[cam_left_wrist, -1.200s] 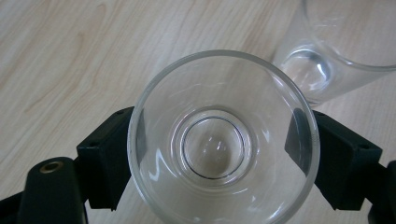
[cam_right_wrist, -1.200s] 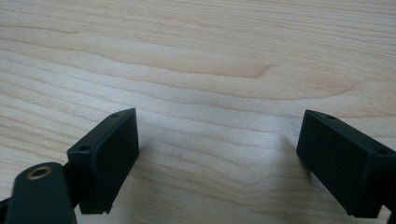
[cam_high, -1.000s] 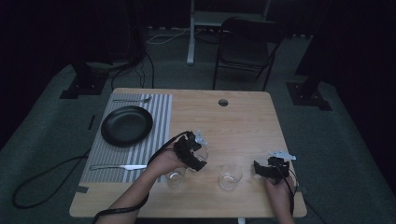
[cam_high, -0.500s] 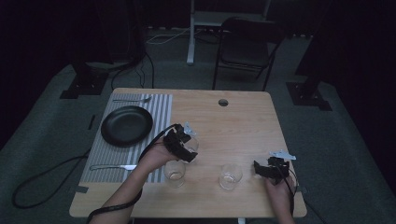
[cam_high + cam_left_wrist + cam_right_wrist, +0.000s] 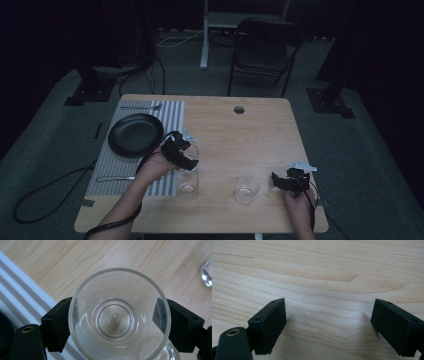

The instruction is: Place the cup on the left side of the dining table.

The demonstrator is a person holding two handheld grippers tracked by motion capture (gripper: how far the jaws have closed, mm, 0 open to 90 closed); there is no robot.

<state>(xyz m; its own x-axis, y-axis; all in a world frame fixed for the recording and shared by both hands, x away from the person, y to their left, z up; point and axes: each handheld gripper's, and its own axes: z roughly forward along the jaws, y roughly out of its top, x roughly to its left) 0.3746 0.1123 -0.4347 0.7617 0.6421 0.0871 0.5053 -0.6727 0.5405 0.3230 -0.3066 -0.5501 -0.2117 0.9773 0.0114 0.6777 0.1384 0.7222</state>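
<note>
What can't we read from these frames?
- Held glass: the left gripper view looks straight down into it, so whether it is lifted off the table can't be told; in the high view the left tool covers it.
- Second glass: cut off by the right edge of the left gripper view.
- Cutlery on the striped mat: too dim to identify.

Dim high view, bright sharp close-ups

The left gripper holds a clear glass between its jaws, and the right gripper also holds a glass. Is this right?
Only the first part is right. The left gripper holds a clear glass, but the right gripper holds nothing: the right gripper view shows its jaws apart with only bare table between them.
</note>
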